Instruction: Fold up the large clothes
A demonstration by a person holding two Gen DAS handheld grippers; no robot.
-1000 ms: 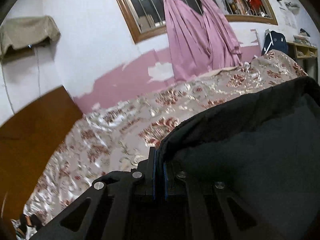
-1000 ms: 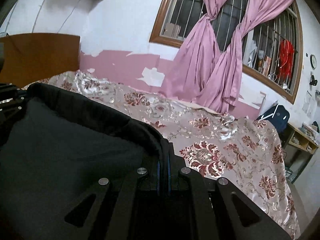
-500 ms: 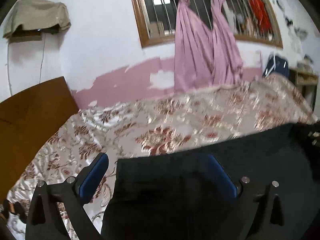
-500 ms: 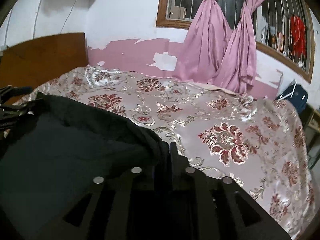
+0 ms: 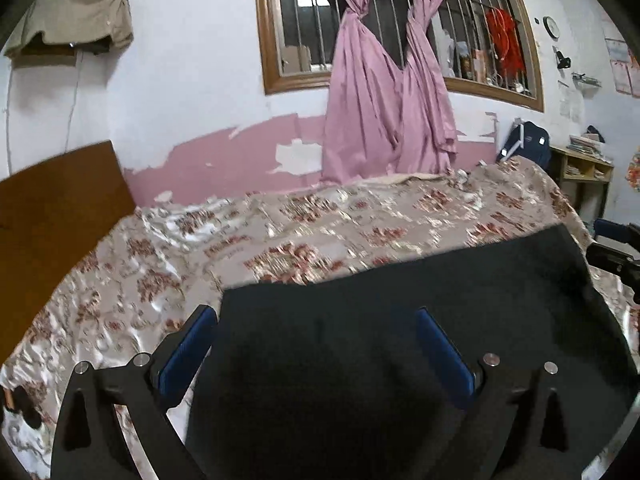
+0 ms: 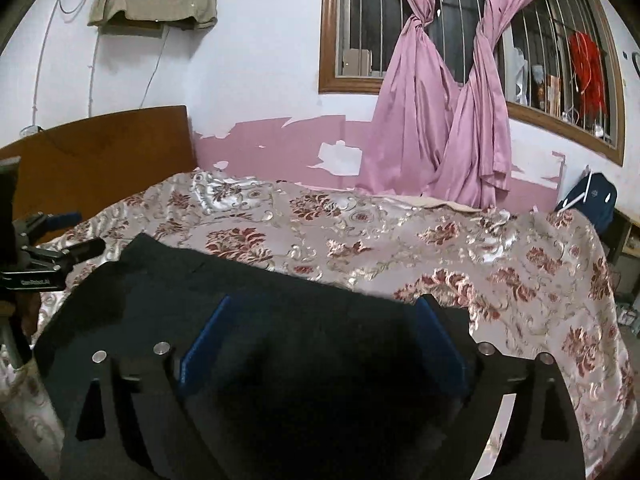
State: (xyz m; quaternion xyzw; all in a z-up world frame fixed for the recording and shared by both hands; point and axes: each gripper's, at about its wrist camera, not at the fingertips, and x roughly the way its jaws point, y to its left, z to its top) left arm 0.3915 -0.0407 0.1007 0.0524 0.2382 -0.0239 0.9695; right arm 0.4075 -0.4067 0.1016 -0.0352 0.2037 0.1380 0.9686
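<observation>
A large black garment (image 5: 400, 320) lies flat on the floral bedspread (image 5: 320, 220); it also shows in the right wrist view (image 6: 260, 300). My left gripper (image 5: 316, 324) is open and empty, its blue pads spread above the garment's left part. My right gripper (image 6: 324, 320) is open and empty above the garment's right part. The right gripper shows at the right edge of the left wrist view (image 5: 612, 248). The left gripper shows at the left edge of the right wrist view (image 6: 52, 252).
A brown wooden headboard (image 6: 100, 160) stands at the bed's left end. Pink curtains (image 6: 440, 120) hang at a barred window behind the bed. A dark backpack (image 6: 588, 200) and a wooden shelf (image 5: 580, 176) stand past the bed's right end.
Both grippers have opened and let go of the black garment's edge. The garment has dropped flat onto the bed. Both cameras have pulled back and levelled.
</observation>
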